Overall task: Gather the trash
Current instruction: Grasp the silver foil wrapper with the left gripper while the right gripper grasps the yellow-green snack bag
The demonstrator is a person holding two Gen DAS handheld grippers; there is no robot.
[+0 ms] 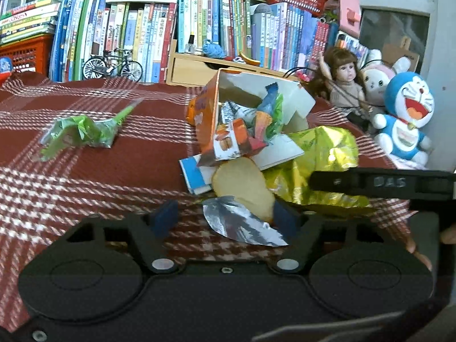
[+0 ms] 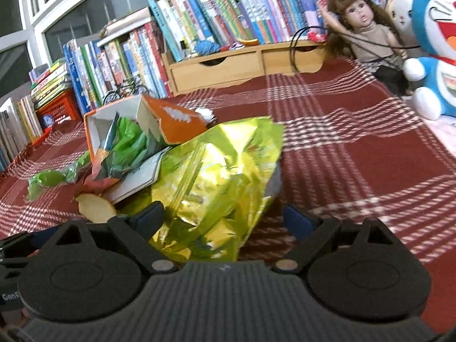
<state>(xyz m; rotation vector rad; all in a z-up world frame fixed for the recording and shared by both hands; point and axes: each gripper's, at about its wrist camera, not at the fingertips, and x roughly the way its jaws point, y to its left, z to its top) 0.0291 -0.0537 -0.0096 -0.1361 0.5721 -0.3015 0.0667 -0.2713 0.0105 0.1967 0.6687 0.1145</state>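
The left gripper (image 1: 225,218) stands half open around a silver foil scrap (image 1: 242,222) and a pale chip (image 1: 242,185), pinching neither; the right gripper (image 2: 225,222) gapes wide over the yellow-green snack bag (image 2: 211,176). The tipped orange box (image 1: 211,108) already holds wrappers, but the green wrapper (image 1: 82,131) lies well apart on the red checked cloth (image 1: 85,185). There's open room leftward; toys (image 1: 404,114) and books (image 1: 142,34) hem the far side.
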